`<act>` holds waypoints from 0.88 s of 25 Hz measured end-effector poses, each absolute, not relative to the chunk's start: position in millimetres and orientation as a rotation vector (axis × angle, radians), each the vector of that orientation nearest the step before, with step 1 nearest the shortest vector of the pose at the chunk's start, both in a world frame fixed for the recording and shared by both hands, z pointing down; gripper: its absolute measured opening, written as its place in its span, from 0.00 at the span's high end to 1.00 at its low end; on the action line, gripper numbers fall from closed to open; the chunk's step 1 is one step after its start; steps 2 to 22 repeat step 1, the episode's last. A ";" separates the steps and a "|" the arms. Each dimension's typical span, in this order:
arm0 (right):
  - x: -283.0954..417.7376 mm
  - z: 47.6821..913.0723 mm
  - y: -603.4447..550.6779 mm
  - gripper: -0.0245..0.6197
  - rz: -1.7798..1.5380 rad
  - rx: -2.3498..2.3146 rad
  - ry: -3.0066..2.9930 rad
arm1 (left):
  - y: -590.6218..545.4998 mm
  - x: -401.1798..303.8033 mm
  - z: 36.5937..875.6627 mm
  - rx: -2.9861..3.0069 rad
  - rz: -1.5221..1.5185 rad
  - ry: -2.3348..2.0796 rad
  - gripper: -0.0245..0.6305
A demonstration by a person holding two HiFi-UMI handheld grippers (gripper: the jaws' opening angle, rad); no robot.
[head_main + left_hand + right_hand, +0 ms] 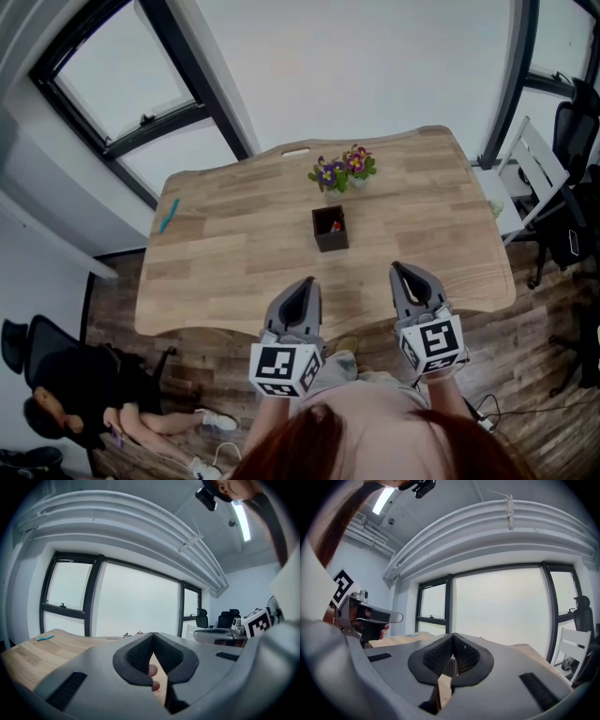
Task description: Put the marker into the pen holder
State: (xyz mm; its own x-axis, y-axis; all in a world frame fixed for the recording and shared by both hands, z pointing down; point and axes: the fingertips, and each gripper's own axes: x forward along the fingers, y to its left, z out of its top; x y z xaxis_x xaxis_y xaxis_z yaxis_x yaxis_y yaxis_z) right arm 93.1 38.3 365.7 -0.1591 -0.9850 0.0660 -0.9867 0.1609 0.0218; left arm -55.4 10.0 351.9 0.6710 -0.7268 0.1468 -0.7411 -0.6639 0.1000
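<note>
I have the pen holder (330, 229) as my reference: a small dark open-topped box standing upright near the middle of the wooden counter (234, 272), with something red showing inside it that I cannot identify. The marker (168, 215), teal-blue, lies flat on the counter far to the left of the pen holder, close to the counter's left edge and well apart from everything else; in the left gripper view I see it as a short blue streak (46, 638) on the wood below the window (70, 597). Just behind the pen holder stands a little pot of purple and pink flowers (342, 170), near it but not touching. My left claw (305, 281) hangs over the near edge of the counter, in front of the pen holder and slightly to its left. Its jaws are pressed together at the tips with nothing between them, and through the opening behind the pads I can see fingertips (152, 670) of the holding hand. My right claw (401, 270) sits in front of the pen holder and to its right, also over the near edge, its jaws likewise closed tip to tip and empty. Neither claw touches the marker or the pen holder. A white chair (534, 169) stands off the counter's end, far to the right of the pen holder.
</note>
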 end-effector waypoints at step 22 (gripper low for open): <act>92.4 365.4 34.8 0.96 0.041 1.994 -2.343 | 6.7 -55.7 352.0 2.732 0.141 -1.205 0.96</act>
